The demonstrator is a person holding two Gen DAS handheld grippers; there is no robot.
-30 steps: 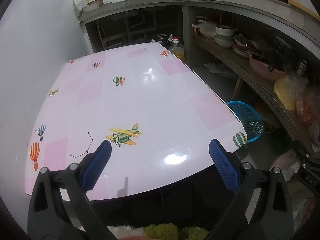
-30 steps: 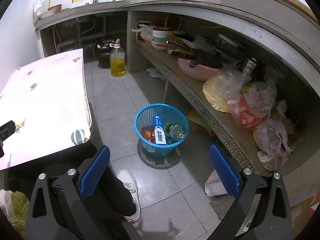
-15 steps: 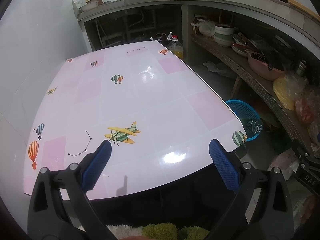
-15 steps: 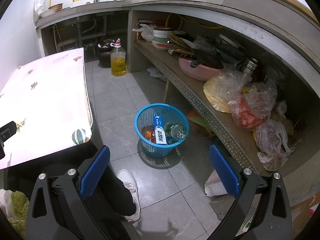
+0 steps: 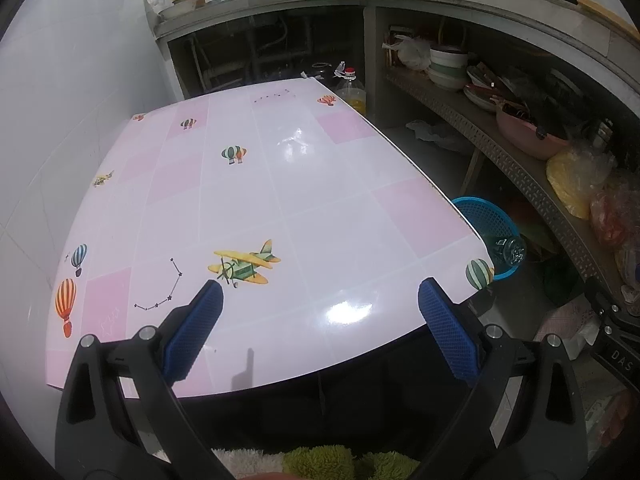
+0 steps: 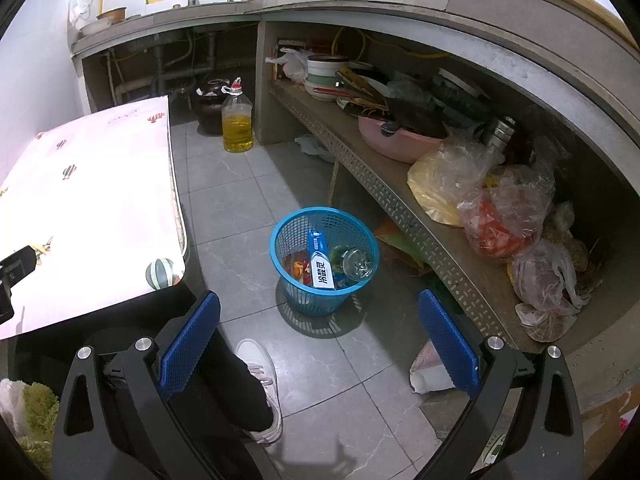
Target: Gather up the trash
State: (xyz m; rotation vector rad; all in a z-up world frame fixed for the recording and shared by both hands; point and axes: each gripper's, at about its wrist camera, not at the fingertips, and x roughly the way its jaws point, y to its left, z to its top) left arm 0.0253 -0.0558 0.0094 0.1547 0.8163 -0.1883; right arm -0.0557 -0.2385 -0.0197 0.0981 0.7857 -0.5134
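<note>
**Little change: both grippers held apart, trash in the blue basket**

Almost nothing has moved since the earlier frames; in the left wrist view the pink-and-white glossy surface (image 5: pixel 280 184) printed with balloons and a yellow biplane has slid only slightly down the frame, and the right wrist view matches the one before it.

Left gripper (image 5: pixel 320 304) sits at the bottom of its frame over the near edge of the surface, its jaws released wide, with nothing between the blue ribbed pads (image 5: pixel 196 332). At the right edge of the surface, lower down on the floor, part of the blue plastic mesh basket (image 5: pixel 492 220) shows.

Right gripper (image 6: pixel 320 312) sits at the bottom of its frame above the grey tiled floor (image 6: pixel 240 208), jaws likewise released and empty. The basket (image 6: pixel 296 236) stands on the floor at the centre of this frame, between the surface at the left and the perforated metal shelf (image 6: pixel 400 208) at the right. Inside it lie a blue-and-white carton (image 6: pixel 320 264), a clear glass jar (image 6: pixel 358 264) on its side, and some orange and red wrappers (image 6: pixel 298 270).

A plastic bottle of yellow oil (image 6: pixel 237 124) stands on the floor in the upper middle. A person's dark trouser leg and white shoe (image 6: pixel 260 380) show at lower centre.
</note>
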